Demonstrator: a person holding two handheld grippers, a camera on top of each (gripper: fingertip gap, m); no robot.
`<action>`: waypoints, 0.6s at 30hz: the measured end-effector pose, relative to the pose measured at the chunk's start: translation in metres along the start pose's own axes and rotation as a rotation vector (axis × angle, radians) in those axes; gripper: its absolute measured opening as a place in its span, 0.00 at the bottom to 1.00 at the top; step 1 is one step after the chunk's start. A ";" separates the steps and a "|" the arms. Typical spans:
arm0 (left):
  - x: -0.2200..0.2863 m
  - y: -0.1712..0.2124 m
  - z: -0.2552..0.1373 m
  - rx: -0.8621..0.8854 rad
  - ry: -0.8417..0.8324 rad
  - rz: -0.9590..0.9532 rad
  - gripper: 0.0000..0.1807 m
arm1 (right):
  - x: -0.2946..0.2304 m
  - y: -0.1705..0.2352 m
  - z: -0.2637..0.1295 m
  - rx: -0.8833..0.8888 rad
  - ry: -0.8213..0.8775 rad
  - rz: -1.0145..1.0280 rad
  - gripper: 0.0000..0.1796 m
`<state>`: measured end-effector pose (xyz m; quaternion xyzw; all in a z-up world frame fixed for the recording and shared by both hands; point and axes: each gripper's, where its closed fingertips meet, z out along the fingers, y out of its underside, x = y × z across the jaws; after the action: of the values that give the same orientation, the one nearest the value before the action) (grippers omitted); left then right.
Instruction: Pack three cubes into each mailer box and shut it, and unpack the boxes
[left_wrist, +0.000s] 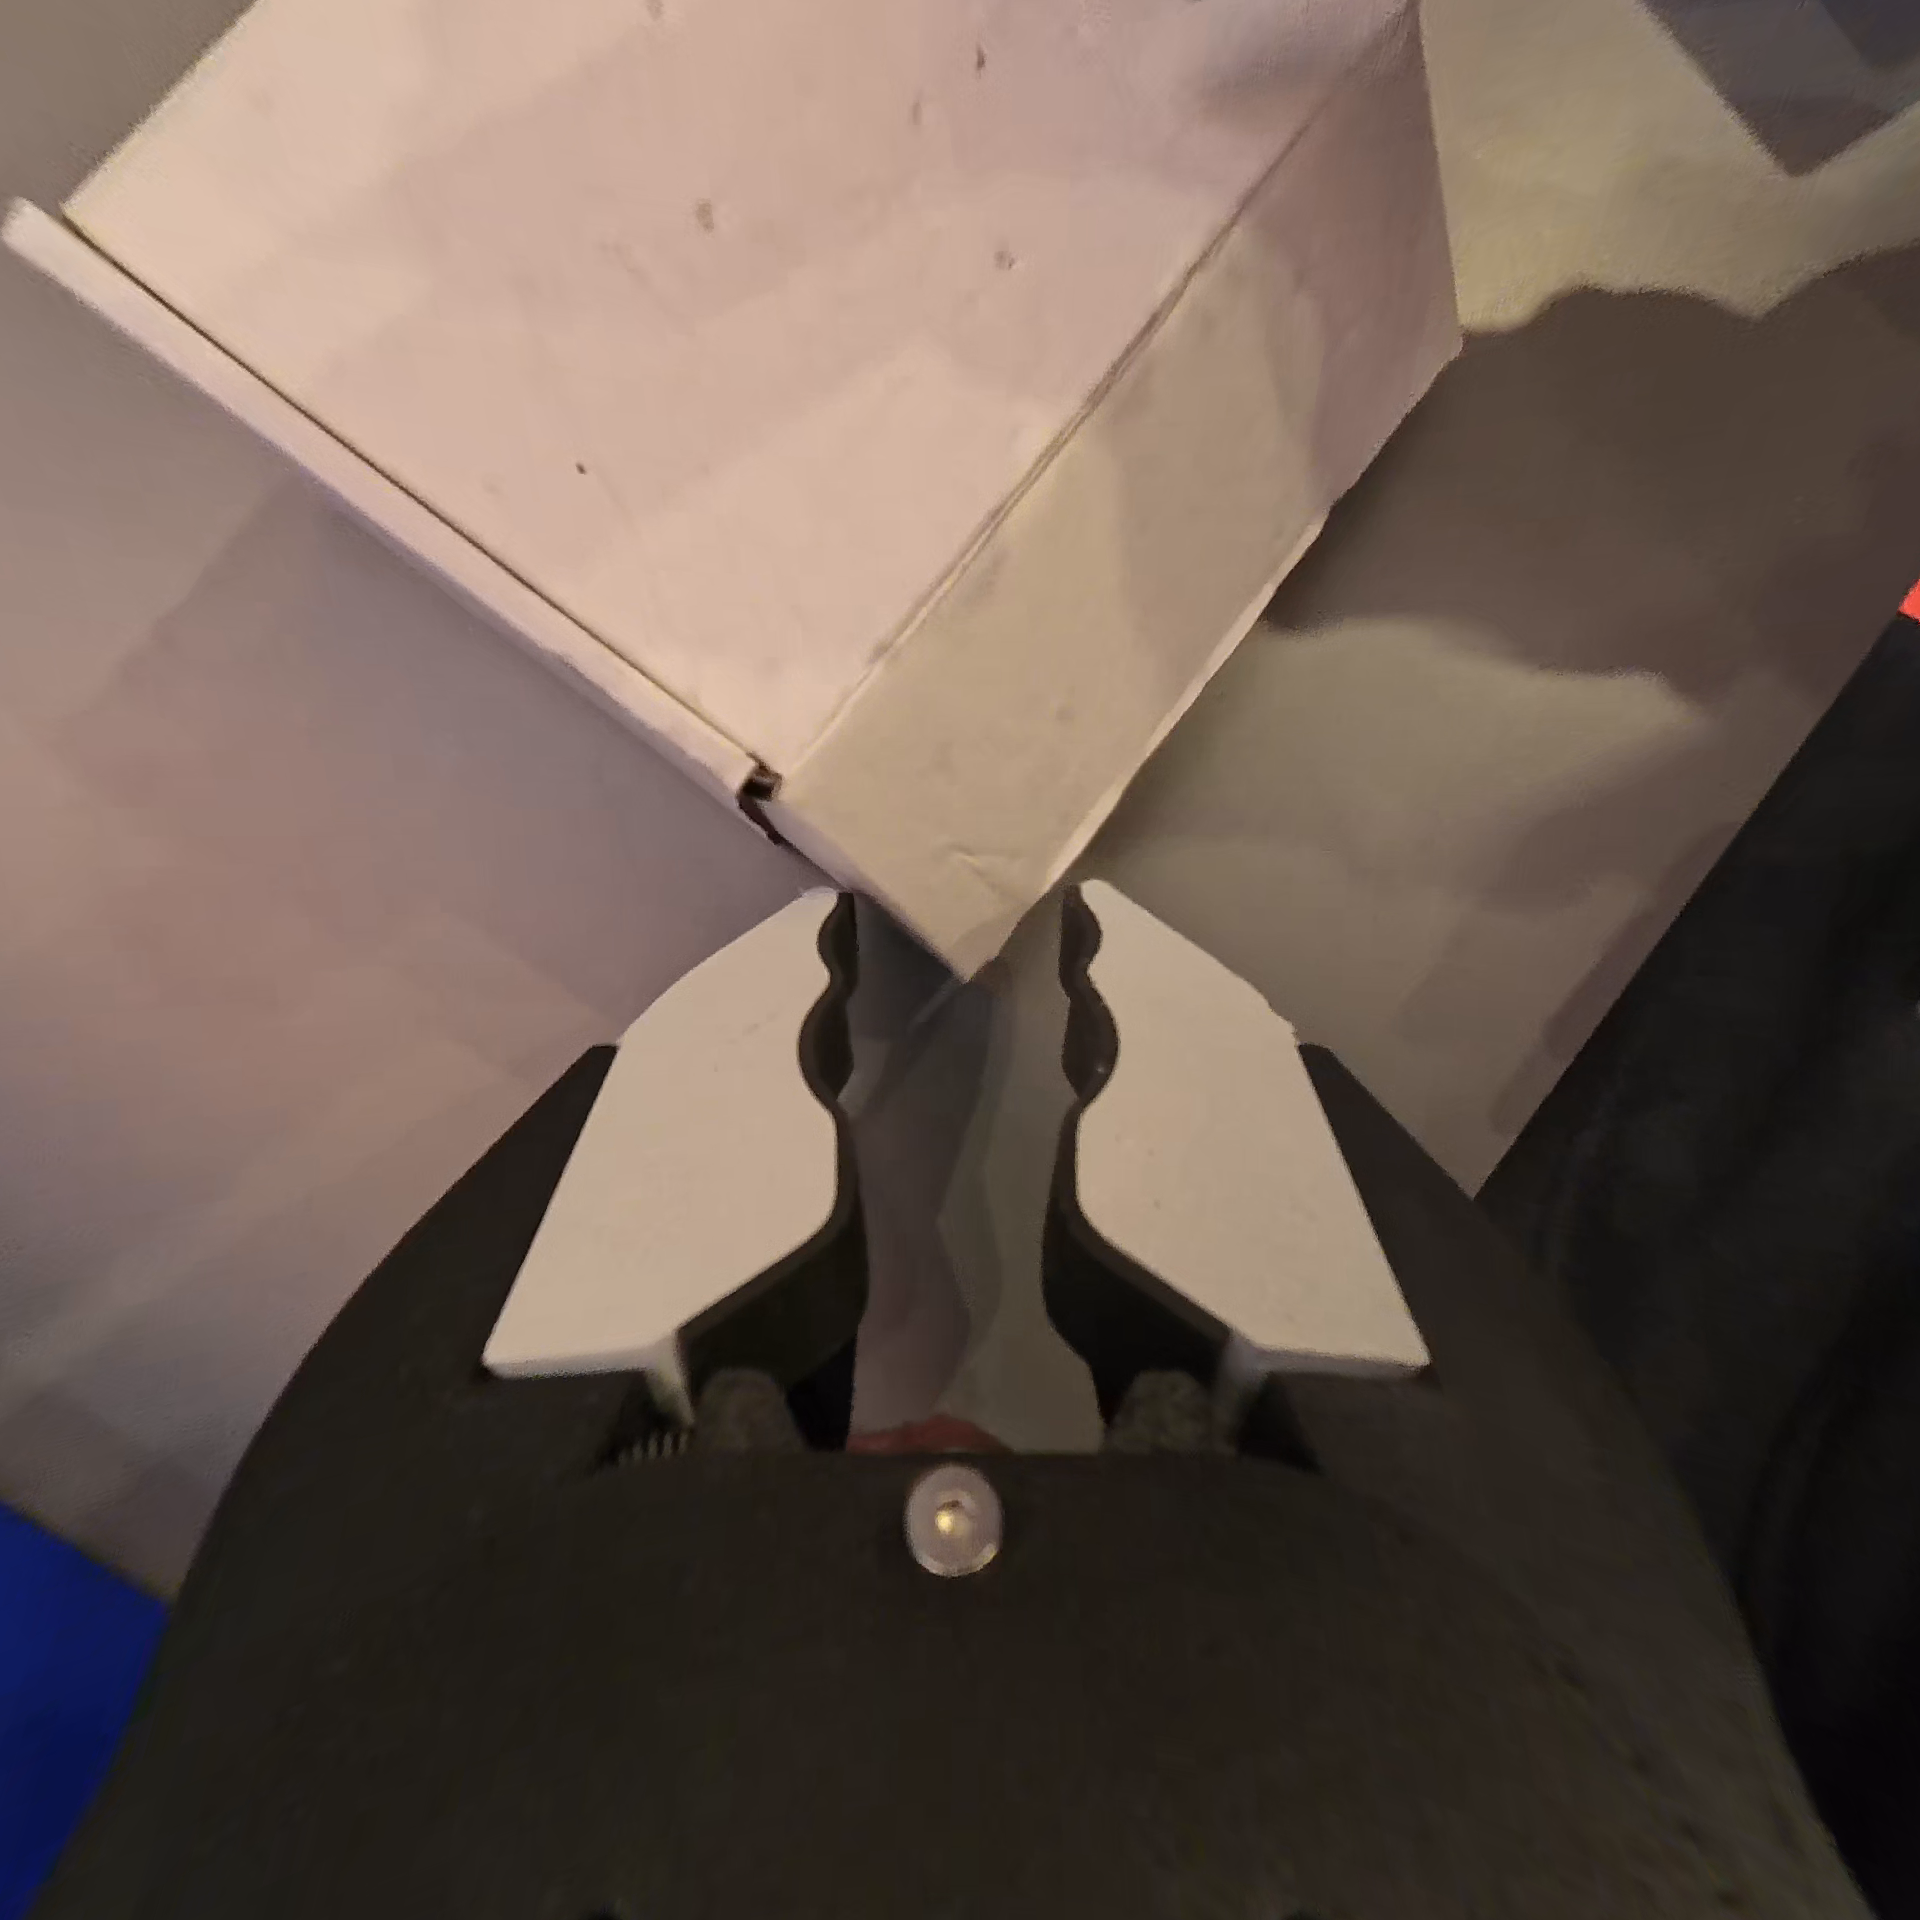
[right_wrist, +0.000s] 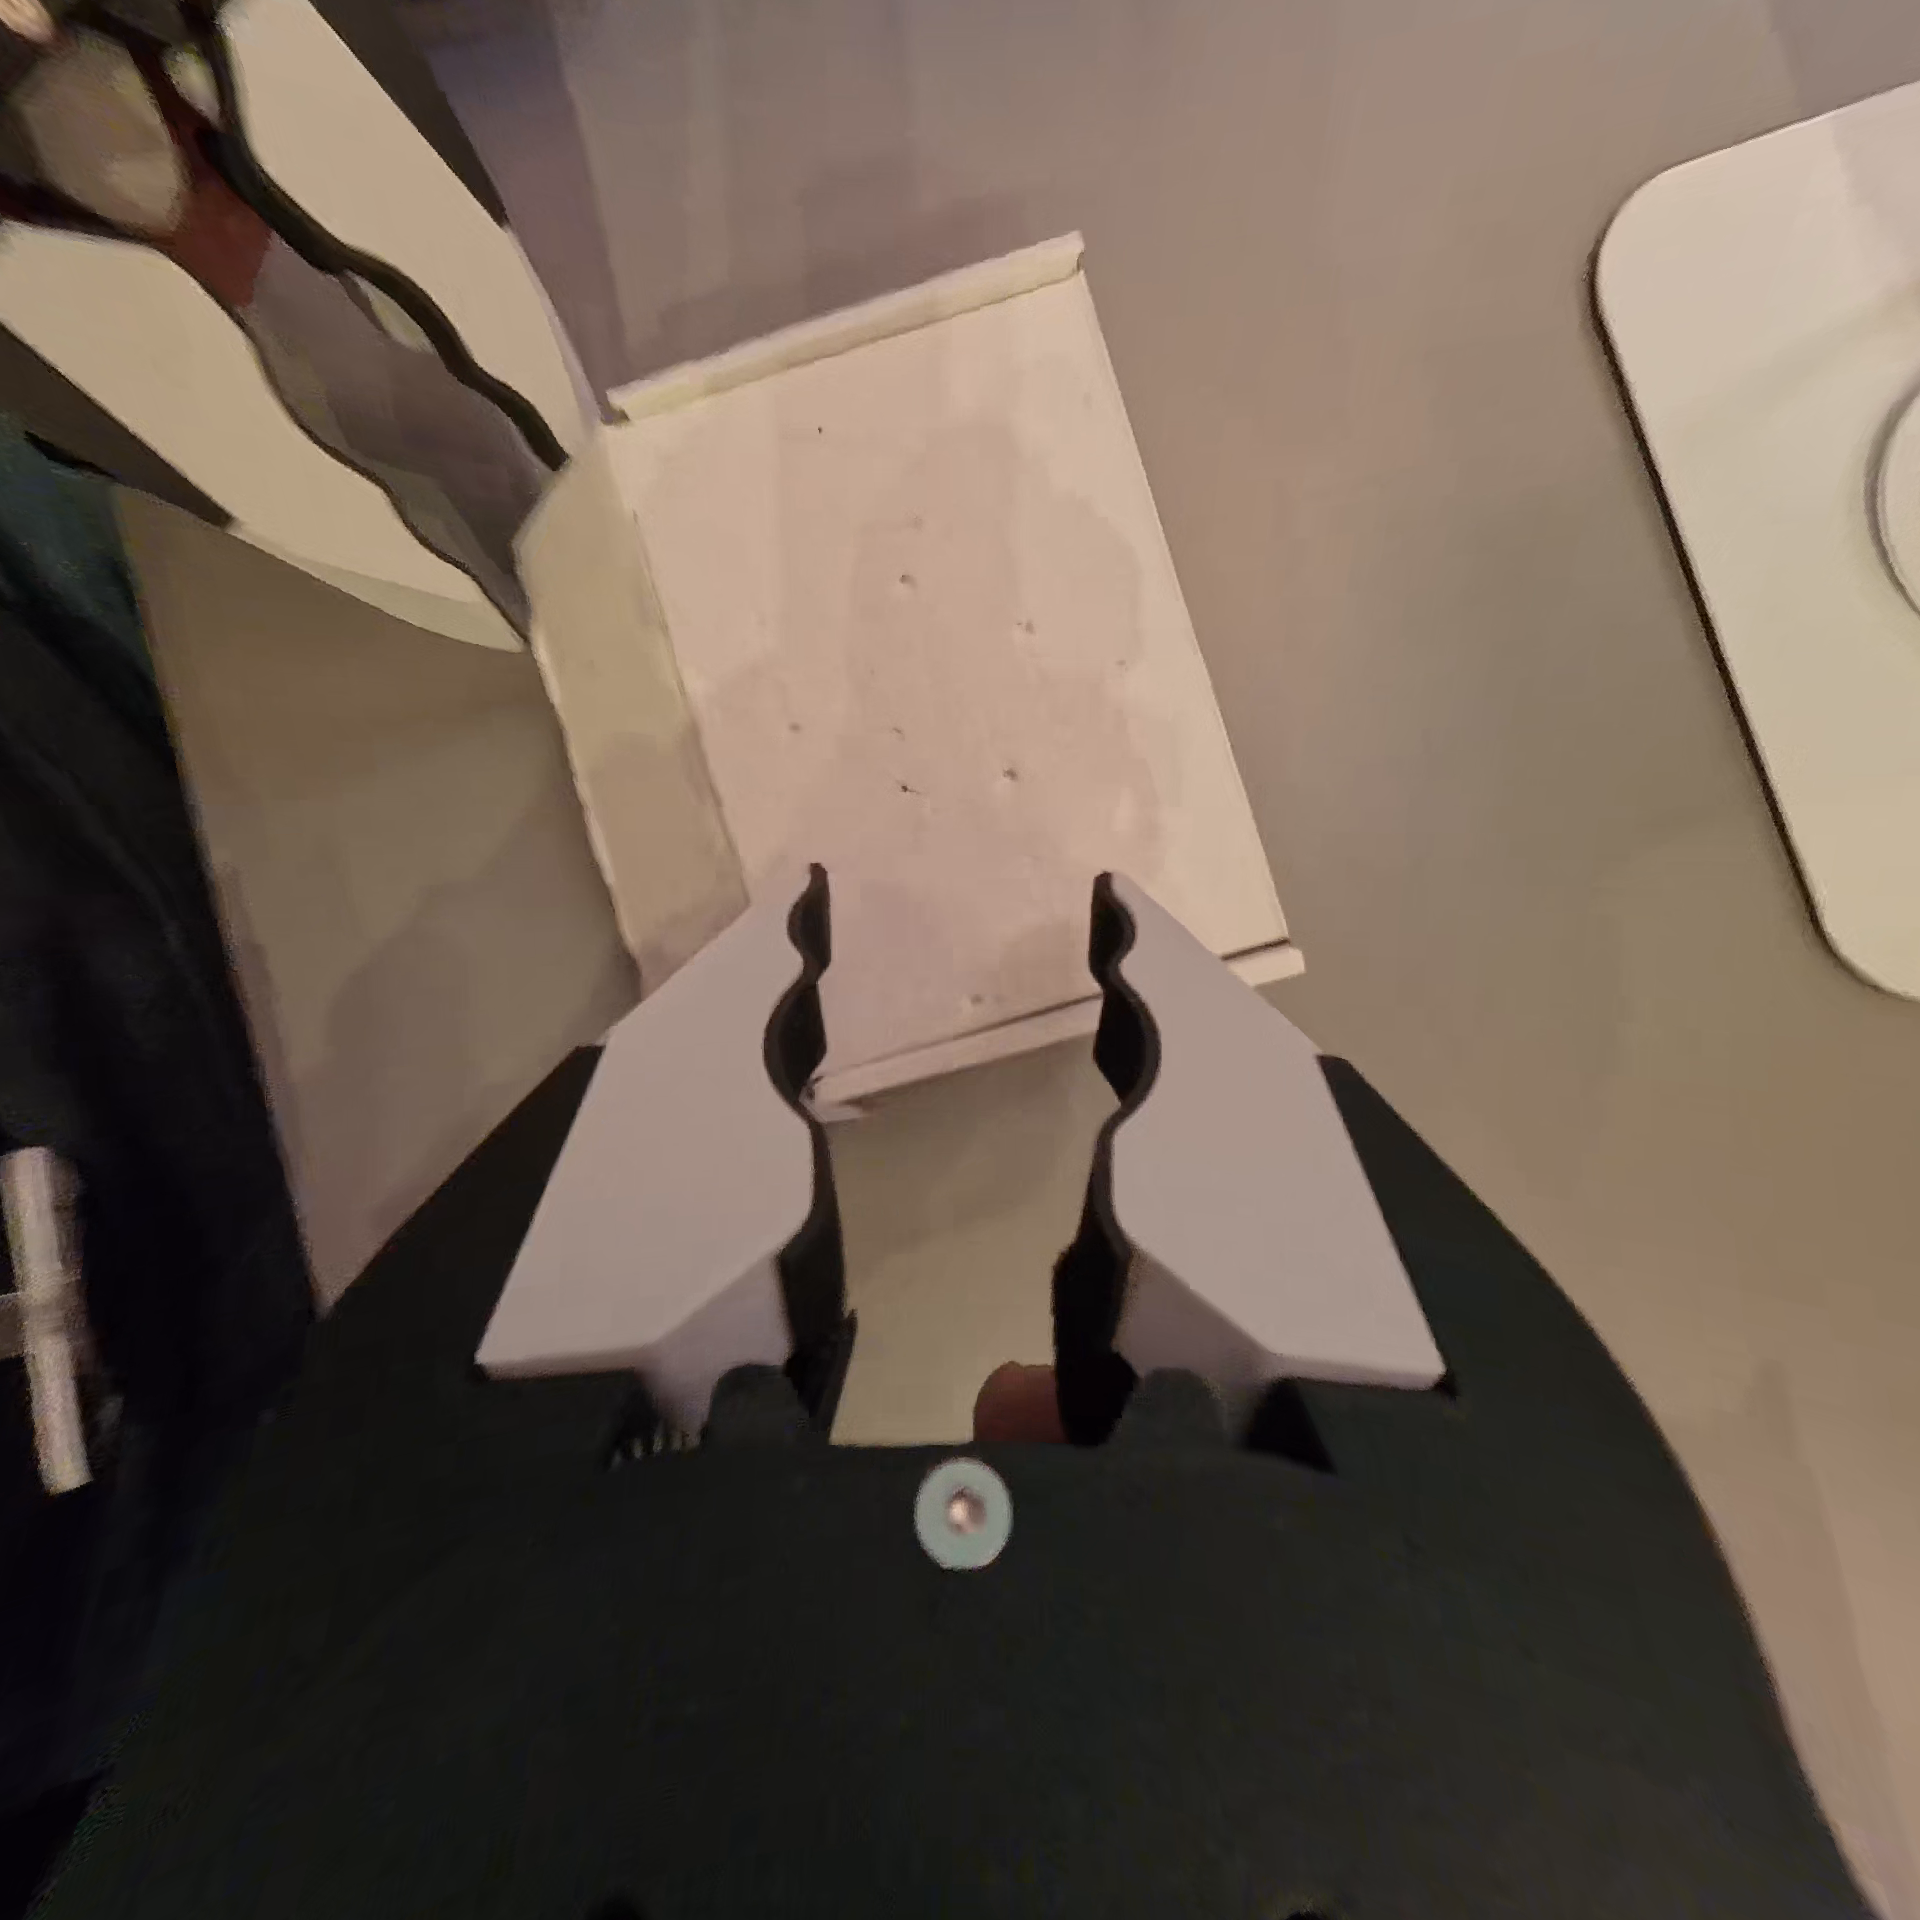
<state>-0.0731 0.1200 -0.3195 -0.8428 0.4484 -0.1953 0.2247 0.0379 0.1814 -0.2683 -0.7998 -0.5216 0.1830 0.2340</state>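
Note:
A shut white mailer box (left_wrist: 727, 395) lies on the grey table, turned so one corner points at me. My left gripper (left_wrist: 956, 914) is open, and the box's near corner sits between its fingertips without a visible squeeze. In the right wrist view the same box (right_wrist: 935, 644) lies in the middle. My right gripper (right_wrist: 961, 883) is open and hovers over the box's near edge. The left gripper (right_wrist: 530, 540) shows at the box's far left corner. No cubes are in view.
A white rounded tray or board (right_wrist: 1766, 540) lies at the right of the table. A blue thing (left_wrist: 52, 1694) shows at the lower left of the left wrist view. Dark clothing (right_wrist: 104, 935) fills the left edge, and dark cloth (left_wrist: 1766, 1143) the right.

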 end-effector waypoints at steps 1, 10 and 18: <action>-0.001 -0.003 -0.002 0.014 -0.006 0.006 0.22 | -0.002 0.001 -0.009 0.025 -0.011 0.045 0.28; -0.009 -0.016 -0.001 0.035 0.029 0.008 0.28 | -0.050 0.072 0.011 -0.095 -0.157 0.313 0.40; -0.011 -0.018 0.001 0.043 0.022 0.003 0.29 | -0.056 0.068 0.023 -0.087 -0.187 0.339 0.26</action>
<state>-0.0659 0.1386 -0.3119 -0.8349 0.4479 -0.2138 0.2379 0.0547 0.1111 -0.3229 -0.8650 -0.4065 0.2705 0.1157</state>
